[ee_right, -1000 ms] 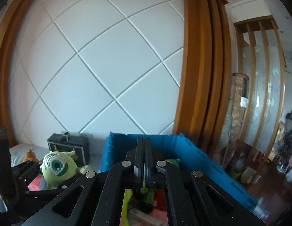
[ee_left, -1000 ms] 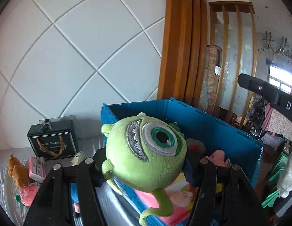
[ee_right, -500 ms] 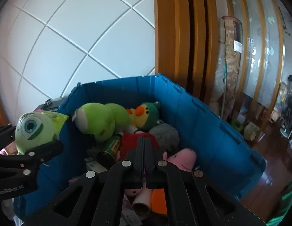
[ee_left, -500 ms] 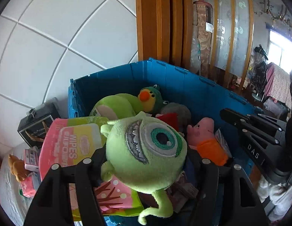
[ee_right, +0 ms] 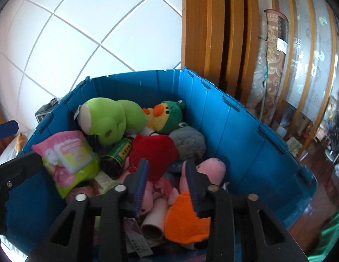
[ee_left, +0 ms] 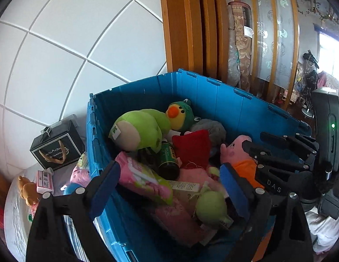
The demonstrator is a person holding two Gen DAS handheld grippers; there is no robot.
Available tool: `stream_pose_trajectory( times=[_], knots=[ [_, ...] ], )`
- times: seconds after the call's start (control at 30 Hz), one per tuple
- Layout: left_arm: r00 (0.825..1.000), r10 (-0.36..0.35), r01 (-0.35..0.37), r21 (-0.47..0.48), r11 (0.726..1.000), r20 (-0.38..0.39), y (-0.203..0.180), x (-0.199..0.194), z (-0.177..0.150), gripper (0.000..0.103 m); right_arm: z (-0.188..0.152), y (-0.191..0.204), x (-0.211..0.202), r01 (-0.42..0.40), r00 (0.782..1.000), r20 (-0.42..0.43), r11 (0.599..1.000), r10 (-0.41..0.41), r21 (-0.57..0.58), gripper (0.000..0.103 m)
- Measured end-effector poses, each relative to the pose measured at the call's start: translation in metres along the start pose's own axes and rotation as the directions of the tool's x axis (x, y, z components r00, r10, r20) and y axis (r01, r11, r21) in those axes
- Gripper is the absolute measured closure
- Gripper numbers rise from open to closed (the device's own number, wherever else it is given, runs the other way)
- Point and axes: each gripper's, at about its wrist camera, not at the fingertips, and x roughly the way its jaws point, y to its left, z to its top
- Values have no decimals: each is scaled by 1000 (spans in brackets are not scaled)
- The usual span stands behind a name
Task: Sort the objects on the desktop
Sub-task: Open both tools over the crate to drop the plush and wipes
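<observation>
The blue bin holds several plush toys and packs. My left gripper hangs over its near corner, jaws opening wide with nothing between them. The green one-eyed plush lies loose in the bin below, beside the pink wipes pack. My right gripper hovers inside the bin over the red plush and the pink pig in orange. Its jaws are opening and the pads press on nothing. The right gripper also shows at the right in the left wrist view.
A black gift box, a small bear, a pink carton and a pig toy sit on the surface left of the bin. A cardboard tube and green can lie among the toys. Wooden posts stand behind.
The left gripper has opened and the green one-eyed plush has dropped from it into the bin. The right gripper's jaws, shut before, have parted. Both had moved in over the bin.
</observation>
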Motion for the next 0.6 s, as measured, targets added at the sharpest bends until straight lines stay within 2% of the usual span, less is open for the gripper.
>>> stream_pose_trajectory(
  times=[0.13,0.2,0.33,0.4,0.47,0.6],
  knots=[
    [1000,-3,3,-7,1000,-7,-7,1,-3,10,-2,0,-1,10,1000,-4,1000,-10,-24,53],
    [1000,-3,3,-9,1000,-4,-10,0,-6,10,-3,0,-2,17,1000,-5,999,-18,-34,38],
    [1000,2,-2,-20,1000,-6,-11,-1,-8,10,-3,-1,-4,26,1000,-4,998,-26,-50,30],
    [1000,10,-10,-25,1000,-6,-12,-2,-9,10,-3,-1,-4,30,1000,-7,998,-31,-53,12],
    [1000,11,-11,-29,1000,-5,-11,-3,-10,10,-4,-2,-3,35,999,-10,998,-36,-58,1],
    [1000,18,-18,-43,999,3,-9,-7,-11,10,-4,-3,1,37,999,-31,997,-40,-65,0]
  ],
)
